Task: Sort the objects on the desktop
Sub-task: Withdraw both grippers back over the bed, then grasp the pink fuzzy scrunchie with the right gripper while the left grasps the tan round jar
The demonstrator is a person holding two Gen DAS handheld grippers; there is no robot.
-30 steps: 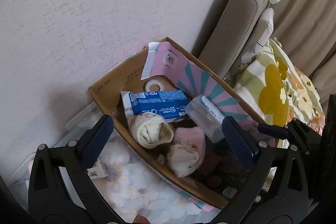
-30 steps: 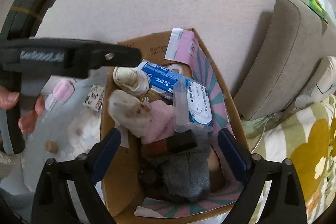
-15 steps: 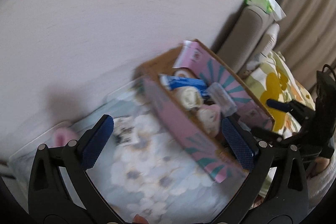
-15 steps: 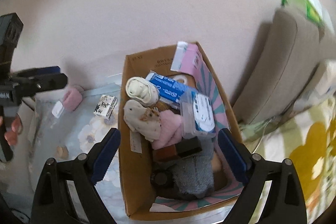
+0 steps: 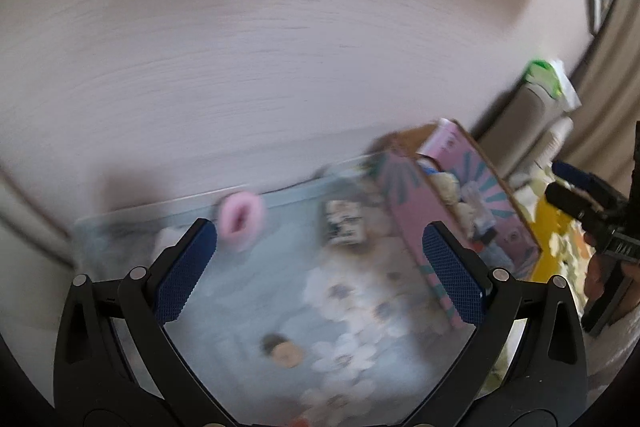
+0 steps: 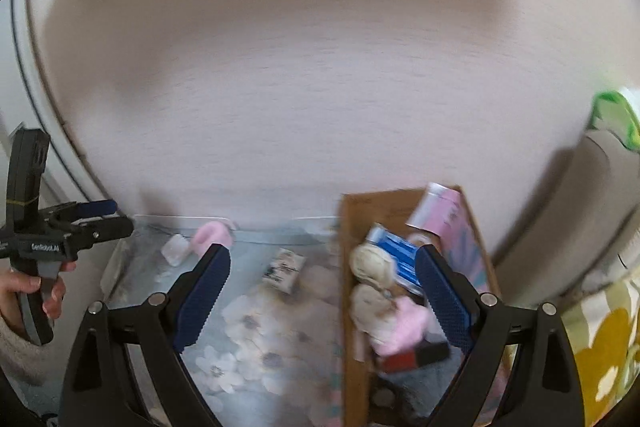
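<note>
While the picture from the left wrist is smeared by motion, the left gripper (image 5: 320, 267) can be seen with its blue pads spread wide and nothing held between them. A second ago this view was filled by the open cardboard box (image 5: 460, 227); now the box has been pushed out to three o'clock, and the flowered tabletop (image 5: 360, 307) has been brought to the centre. A pink roll (image 5: 242, 221) is seen at ten o'clock just beyond the left pad, a small printed box (image 5: 346, 229) at one o'clock, and a small round piece (image 5: 282, 349) at six o'clock. In the right wrist view, the right gripper (image 6: 322, 299) is likewise seen spread apart and empty. The cardboard box (image 6: 352, 267), earlier looked down into from close above, is now kept at four o'clock with socks and a blue packet inside, while the printed box (image 6: 284, 269) lies at twelve o'clock and the pink roll (image 6: 212, 235) at eleven. The swing away from the box is judged to mean that a drop-off is finished and the loose things on the table are to be fetched next.
</note>
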